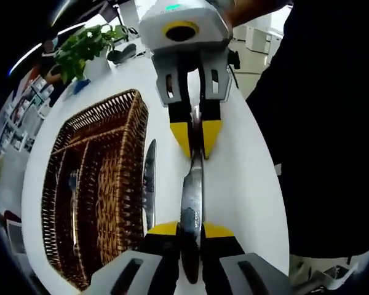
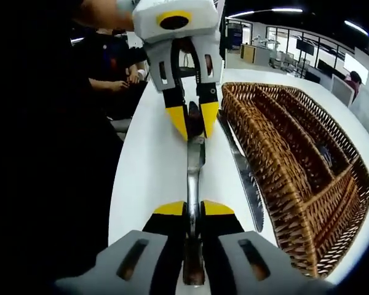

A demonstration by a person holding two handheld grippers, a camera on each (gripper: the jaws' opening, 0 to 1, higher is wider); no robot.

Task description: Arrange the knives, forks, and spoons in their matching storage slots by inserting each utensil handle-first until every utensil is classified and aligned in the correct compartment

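A table knife [image 1: 192,203] hangs above the white table [image 1: 246,184], held at both ends. My left gripper [image 1: 190,231] is shut on its wide blade end, and my right gripper [image 1: 197,140] is shut on the narrow handle end. In the right gripper view the same knife [image 2: 195,161] runs from my right gripper [image 2: 194,209] up to my left gripper [image 2: 192,121]. A second, serrated knife [image 1: 149,184] [image 2: 243,166] lies flat on the table alongside the wicker cutlery basket [image 1: 114,203] [image 2: 258,135]. One utensil [image 1: 72,184] [image 2: 326,155] lies in a basket slot.
A potted plant [image 1: 86,46] stands past the basket's far end. A person in dark clothes [image 1: 326,153] [image 2: 49,153] stands close against the table edge on the side away from the basket. More people sit further back [image 2: 120,80].
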